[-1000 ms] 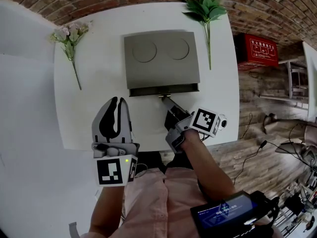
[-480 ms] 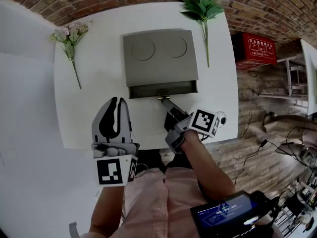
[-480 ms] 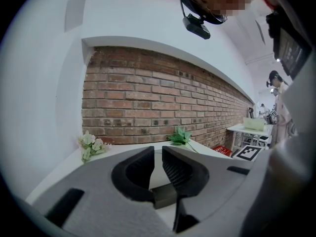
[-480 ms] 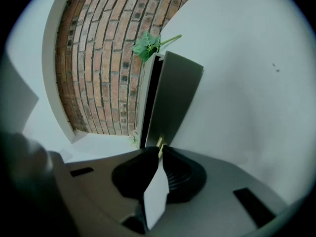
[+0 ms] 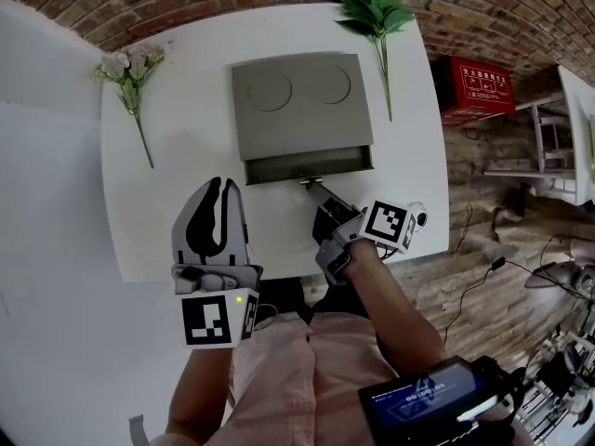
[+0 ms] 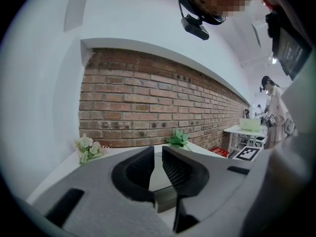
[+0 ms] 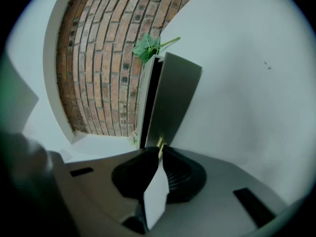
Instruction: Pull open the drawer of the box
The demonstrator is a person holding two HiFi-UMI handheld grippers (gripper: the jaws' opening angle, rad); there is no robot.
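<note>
step: I judge mid-pull, drawer (image 5: 310, 165) part-open | right gripper (image 5: 316, 191) jaws clamped on pull tab (image 7: 159, 142) | left gripper (image 6: 158, 154) jaws a slit apart, empty | next: straight pull toward 6 o'clock

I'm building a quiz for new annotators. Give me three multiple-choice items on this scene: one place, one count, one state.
1. In the head view, the green sprig lies where from the box? A left; B right; C on top.
2. Circles on the box's top: A one; B two; C four.
3. The right claw is: A shut on the pull tab of the drawer; B open in the air; C shut, empty.
Answers: 1 B, it lies right of the box; 2 B, two rings sit side by side; 3 A, its jaws pinch the tab.
</note>
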